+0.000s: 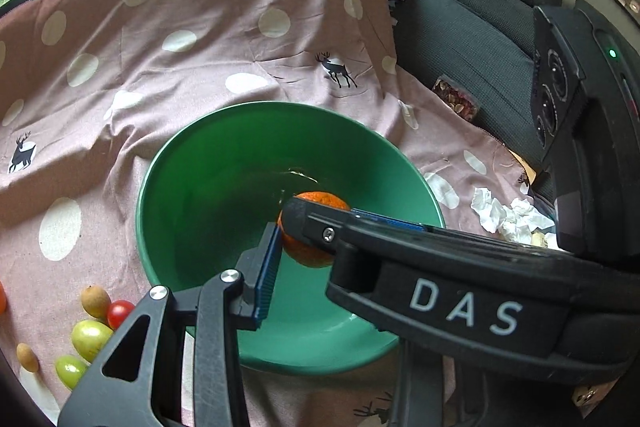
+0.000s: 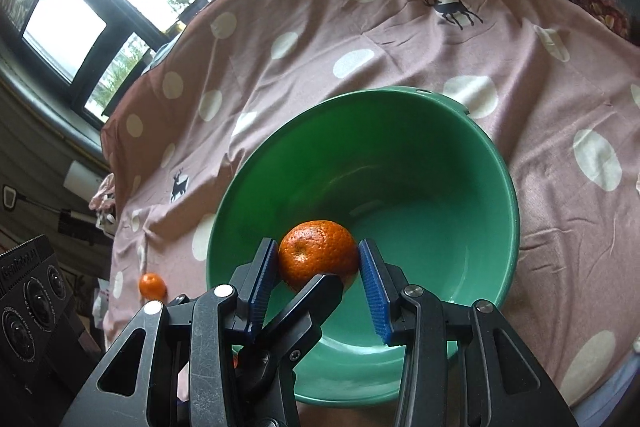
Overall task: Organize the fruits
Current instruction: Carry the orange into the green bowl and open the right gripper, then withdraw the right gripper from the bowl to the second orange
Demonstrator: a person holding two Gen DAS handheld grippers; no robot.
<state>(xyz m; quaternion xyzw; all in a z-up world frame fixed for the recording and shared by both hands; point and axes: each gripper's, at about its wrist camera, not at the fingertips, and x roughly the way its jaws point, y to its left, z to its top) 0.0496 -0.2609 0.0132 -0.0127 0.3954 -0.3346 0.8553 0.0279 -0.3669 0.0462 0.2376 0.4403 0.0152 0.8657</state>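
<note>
A green bowl (image 1: 200, 187) (image 2: 460, 167) sits on a pink spotted cloth. An orange mandarin (image 2: 318, 253) hangs over the bowl's inside, held between the blue pads of my right gripper (image 2: 318, 263), which is shut on it. In the left wrist view the mandarin (image 1: 308, 251) shows beside one blue pad (image 1: 270, 267); the right gripper's black body crosses in front and hides my left gripper's other finger. A black finger (image 2: 304, 303) of the left gripper lies under the mandarin in the right wrist view.
Small fruits lie left of the bowl: a red tomato (image 1: 119, 311), green tomatoes (image 1: 90, 337), brown longans (image 1: 95, 301). Another mandarin (image 2: 152, 285) sits on the cloth. Crumpled tissue (image 1: 508, 215) and a dark sofa (image 1: 460, 39) are to the right.
</note>
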